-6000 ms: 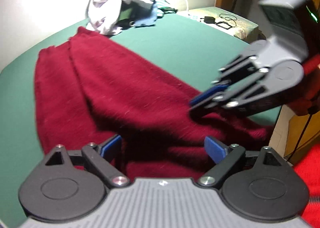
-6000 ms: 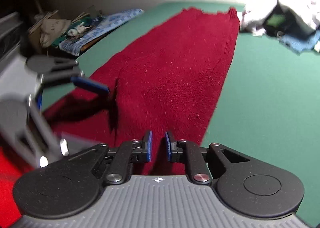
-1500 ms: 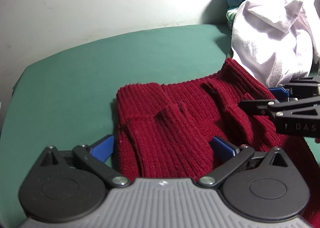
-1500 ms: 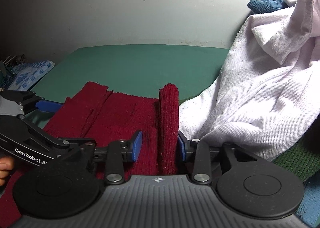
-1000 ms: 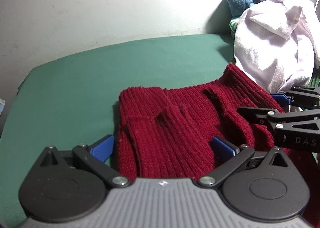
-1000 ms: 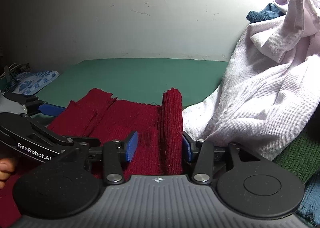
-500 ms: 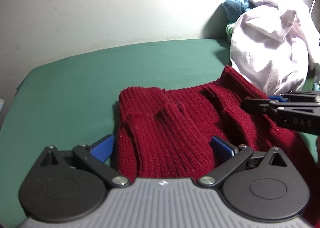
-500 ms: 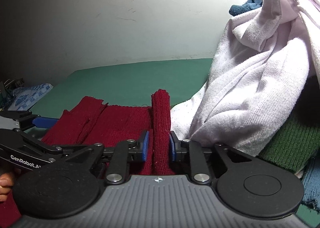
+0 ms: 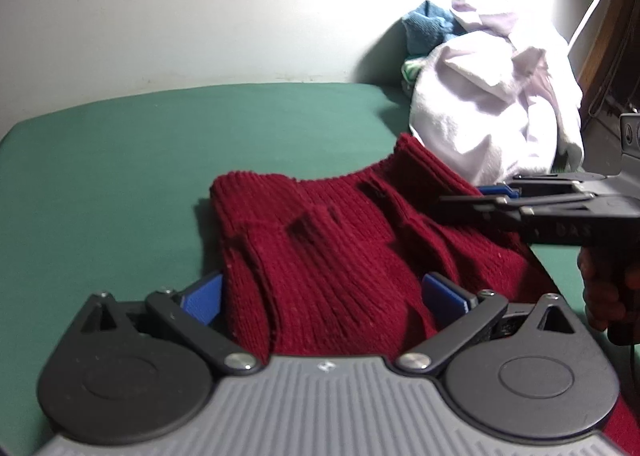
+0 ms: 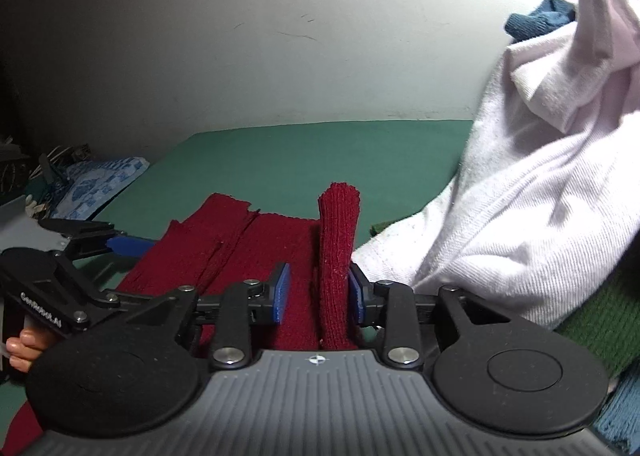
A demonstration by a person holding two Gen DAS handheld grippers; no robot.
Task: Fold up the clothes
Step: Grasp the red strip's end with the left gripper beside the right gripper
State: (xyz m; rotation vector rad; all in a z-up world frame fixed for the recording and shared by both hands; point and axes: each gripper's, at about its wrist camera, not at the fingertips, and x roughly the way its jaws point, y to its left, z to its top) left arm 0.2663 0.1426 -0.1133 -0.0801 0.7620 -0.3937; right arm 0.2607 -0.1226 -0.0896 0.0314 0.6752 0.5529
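You are working over a wide green bed, its sheet smooth and matte, with the folded red sweater lying on it in thick ribbed layers, just beside a rumpled pile of pale, soft laundry. A moment ago your right gripper was pinching the sweater's upright ridge; now its fingers are opening, with the ridge standing between them and touching only the right-hand pad. That suggests you are letting go after placing the fold, so this garment is probably nearly finished. Your left gripper is holding its fingers wide apart, straddling the near corner of the knit without squeezing it. The ridge is looking springy and may flop over once you are releasing it.
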